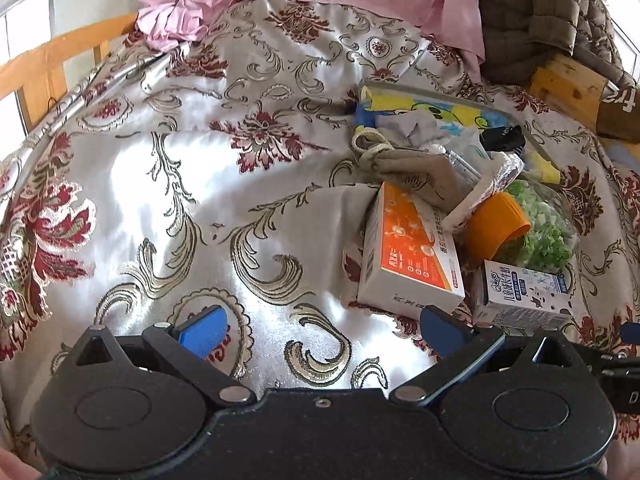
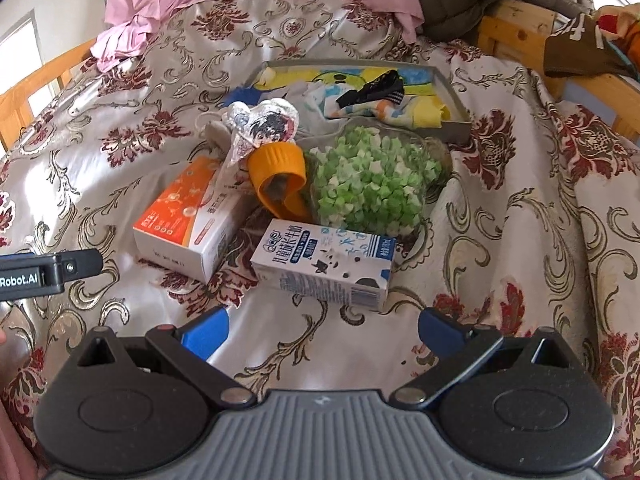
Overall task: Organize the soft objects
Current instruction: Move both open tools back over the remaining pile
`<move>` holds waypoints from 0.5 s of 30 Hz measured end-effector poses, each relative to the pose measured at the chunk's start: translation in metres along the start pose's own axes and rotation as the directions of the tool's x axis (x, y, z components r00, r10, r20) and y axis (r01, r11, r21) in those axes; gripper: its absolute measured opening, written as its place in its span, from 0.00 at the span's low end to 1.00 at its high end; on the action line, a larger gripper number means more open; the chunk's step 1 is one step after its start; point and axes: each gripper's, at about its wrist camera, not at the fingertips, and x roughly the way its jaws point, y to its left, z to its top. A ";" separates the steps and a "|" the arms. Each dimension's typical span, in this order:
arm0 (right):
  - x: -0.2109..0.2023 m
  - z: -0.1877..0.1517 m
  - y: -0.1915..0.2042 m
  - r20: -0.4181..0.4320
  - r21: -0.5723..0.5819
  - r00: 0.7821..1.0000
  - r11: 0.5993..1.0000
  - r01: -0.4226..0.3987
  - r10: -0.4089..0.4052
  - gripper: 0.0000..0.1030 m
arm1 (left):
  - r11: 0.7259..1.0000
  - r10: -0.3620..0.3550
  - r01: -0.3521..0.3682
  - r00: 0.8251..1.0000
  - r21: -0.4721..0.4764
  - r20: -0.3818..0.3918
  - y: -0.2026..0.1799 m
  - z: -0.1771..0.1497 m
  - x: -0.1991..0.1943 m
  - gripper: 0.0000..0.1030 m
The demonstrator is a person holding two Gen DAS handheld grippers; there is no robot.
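Both grippers are hovering with jaws spread wide and empty over a bed whose glossy satin bedspread [image 2: 520, 160] is showing red and gold floral scrolls. The left gripper [image 1: 320, 330] is sitting above bare cloth; the right gripper [image 2: 322, 330] is facing a pile: a rectangular milk carton [image 2: 324, 266], an orange-and-white cardboard box [image 2: 188, 220], a ribbed orange cap [image 2: 278, 176] and a clear bag of green paper stars [image 2: 372, 184]. Behind them, soft crumpled socks [image 2: 372, 94] are lying in a shallow grey tray [image 2: 456, 118].
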 end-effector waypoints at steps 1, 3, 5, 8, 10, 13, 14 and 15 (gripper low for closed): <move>0.000 0.001 0.000 0.000 0.000 1.000 1.000 -0.005 0.005 1.00 | 1.000 -0.002 0.002 1.000 -0.001 -0.001 0.000 0.000 0.001 0.99; 0.001 0.002 0.000 0.001 0.003 1.000 1.000 -0.016 0.016 1.00 | 1.000 -0.009 0.009 1.000 -0.001 0.006 -0.002 0.001 0.001 0.99; 0.002 0.003 0.000 0.006 0.008 1.000 1.000 -0.023 0.023 1.00 | 1.000 -0.020 0.020 1.000 0.005 0.018 -0.004 0.002 0.001 0.99; 0.003 0.006 -0.001 0.023 0.018 0.999 0.999 -0.041 0.041 1.00 | 0.999 -0.043 0.043 0.998 0.016 0.041 -0.006 0.004 0.000 0.99; 0.003 0.011 -0.002 0.051 0.015 0.997 0.999 -0.051 0.050 1.00 | 0.998 -0.060 0.058 0.996 0.029 0.061 -0.008 0.005 0.000 0.99; 0.004 0.018 0.001 0.100 -0.029 0.995 0.999 -0.023 0.025 1.00 | 0.997 -0.070 0.067 0.994 0.035 0.084 -0.009 0.009 0.004 0.99; 0.005 0.020 0.001 0.117 -0.046 0.993 0.999 -0.014 0.019 1.00 | 0.997 -0.072 0.070 0.993 0.031 0.090 -0.009 0.012 0.006 0.99; 0.006 0.023 0.002 0.131 -0.063 0.991 0.998 -0.009 0.017 1.00 | 0.997 -0.076 0.074 0.993 0.026 0.095 -0.009 0.014 0.008 0.99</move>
